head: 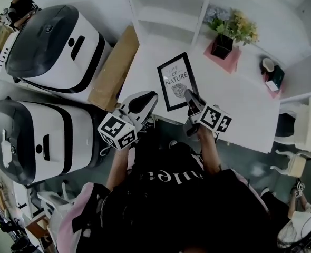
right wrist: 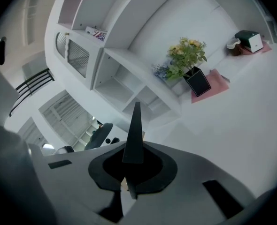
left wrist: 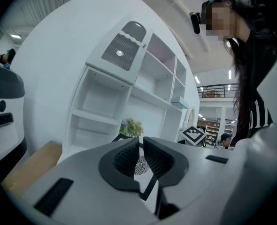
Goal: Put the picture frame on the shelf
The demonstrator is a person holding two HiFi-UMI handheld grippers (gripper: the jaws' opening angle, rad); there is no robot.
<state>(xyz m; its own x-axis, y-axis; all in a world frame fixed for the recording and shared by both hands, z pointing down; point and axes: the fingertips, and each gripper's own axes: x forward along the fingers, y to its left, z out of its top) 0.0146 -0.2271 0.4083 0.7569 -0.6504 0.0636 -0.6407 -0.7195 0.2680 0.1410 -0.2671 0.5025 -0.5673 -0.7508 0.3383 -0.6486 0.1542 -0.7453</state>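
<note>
At the far left stand two large white-and-black machines, one behind (head: 55,46) and one nearer (head: 37,141), and just to their right a brown cardboard box (head: 113,67) lies along the left edge of the white table (head: 240,104). The left gripper (head: 151,96) hovers at the table's near edge, just beside the lower left corner of the picture frame (head: 176,80); in the left gripper view its fingers (left wrist: 124,156) stand only a narrow gap apart with nothing pressed between them, and the frame's leaf print shows through that gap. The black-edged frame, with a white print and a grey leaf, is over the near part of the table, in front of the white shelf (head: 166,15) and not on it; whether it rests flat or is slightly lifted I cannot tell. The right gripper (head: 191,100) has its fingers closed on the frame's lower right corner, and in the right gripper view the frame (right wrist: 135,135) rises edge-on from between them. Further right and back, near the shelf, a black pot of flowers (head: 222,45) stands on a pink mat (head: 225,61). Near the table's right end, well apart from the frame, a small dark box (head: 275,78) sits with a cup (head: 268,64) just beside it
</note>
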